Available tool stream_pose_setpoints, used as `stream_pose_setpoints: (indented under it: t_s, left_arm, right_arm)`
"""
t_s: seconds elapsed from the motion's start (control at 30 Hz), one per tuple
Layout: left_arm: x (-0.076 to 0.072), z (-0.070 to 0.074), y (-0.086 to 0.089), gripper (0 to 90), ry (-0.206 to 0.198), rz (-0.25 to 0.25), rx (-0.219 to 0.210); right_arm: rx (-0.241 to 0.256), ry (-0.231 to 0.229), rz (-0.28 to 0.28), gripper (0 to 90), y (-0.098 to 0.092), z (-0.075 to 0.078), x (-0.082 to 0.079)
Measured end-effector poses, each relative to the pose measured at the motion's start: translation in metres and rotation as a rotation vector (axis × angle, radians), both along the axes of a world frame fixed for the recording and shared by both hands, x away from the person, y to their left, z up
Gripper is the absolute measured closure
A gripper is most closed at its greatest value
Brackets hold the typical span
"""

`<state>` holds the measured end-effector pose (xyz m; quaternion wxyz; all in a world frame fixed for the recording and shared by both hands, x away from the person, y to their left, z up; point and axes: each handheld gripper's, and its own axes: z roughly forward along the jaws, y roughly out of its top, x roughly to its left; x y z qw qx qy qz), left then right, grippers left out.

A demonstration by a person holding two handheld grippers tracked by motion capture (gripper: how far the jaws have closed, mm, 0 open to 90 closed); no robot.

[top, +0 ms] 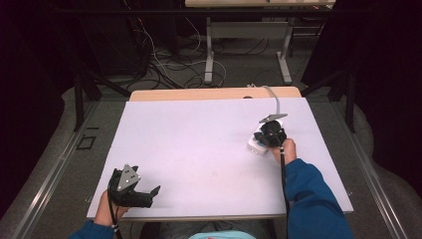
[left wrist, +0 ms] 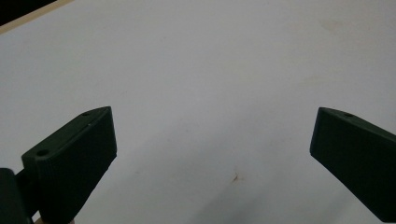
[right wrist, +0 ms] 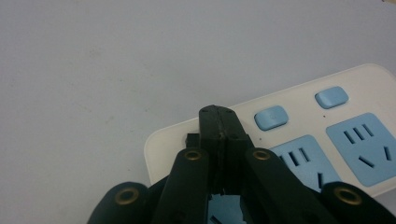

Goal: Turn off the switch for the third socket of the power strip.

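A white power strip (top: 255, 145) with blue sockets (right wrist: 367, 145) and two blue buttons (right wrist: 271, 117) lies on the right part of the white table (top: 199, 144). My right gripper (top: 271, 133) points down at it. In the right gripper view the right gripper (right wrist: 219, 114) has its jaws pressed together, tips over the strip's end beside the nearer button, nothing seen between them. My left gripper (top: 152, 195) rests near the table's front left edge, open. Between the left gripper's (left wrist: 212, 135) jaws there is just bare table.
A grey cable (top: 276, 101) runs from the power strip to the table's far edge. The wooden table rim (top: 214, 93) shows at the back. Beyond it are a second table's legs (top: 209, 55) and loose cables on the floor.
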<state>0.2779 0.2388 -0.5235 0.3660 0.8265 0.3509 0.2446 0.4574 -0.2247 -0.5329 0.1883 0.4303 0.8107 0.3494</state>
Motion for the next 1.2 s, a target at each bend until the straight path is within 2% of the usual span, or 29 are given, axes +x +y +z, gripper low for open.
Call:
stream_pose_setpoints:
  t_s: [0.07,0.53,0.57,0.63,0.9,1.1,1.2]
  left_arm:
    - [0.0001,-0.0001,-0.0002,0.6,0.002,-0.001,0.001]
    - [0.0,0.0,-0.0004,0.6,0.002,-0.004,-0.003]
    - [0.0,-0.0001,-0.0004,0.6,0.001,-0.001,-0.001]
    - [0.0,-0.0001,-0.0005,0.6,0.001,-0.001,-0.001]
    - [-0.0001,-0.0002,-0.0007,0.6,0.006,-0.005,-0.005]
    - [0.0,0.0001,-0.0002,0.6,0.003,-0.004,-0.003]
    - [0.0001,0.0,-0.0001,0.6,0.002,-0.003,-0.005]
  right_arm:
    - [-0.012,-0.006,0.005,90.0,0.0004,-0.0001,0.0001]
    - [-0.011,-0.01,-0.001,90.0,0.0018,0.0007,-0.0008]
    - [-0.005,-0.024,-0.001,90.0,0.0011,0.0022,-0.0014]
    - [-0.019,-0.023,0.001,90.0,0.002,0.0027,-0.0018]
    - [-0.022,-0.023,-0.006,90.0,0.0032,0.0031,-0.0022]
    - [-0.041,-0.038,-0.003,90.0,0.004,0.0046,-0.0031]
    - [-0.036,-0.049,-0.004,88.6,0.004,0.0071,-0.0047]
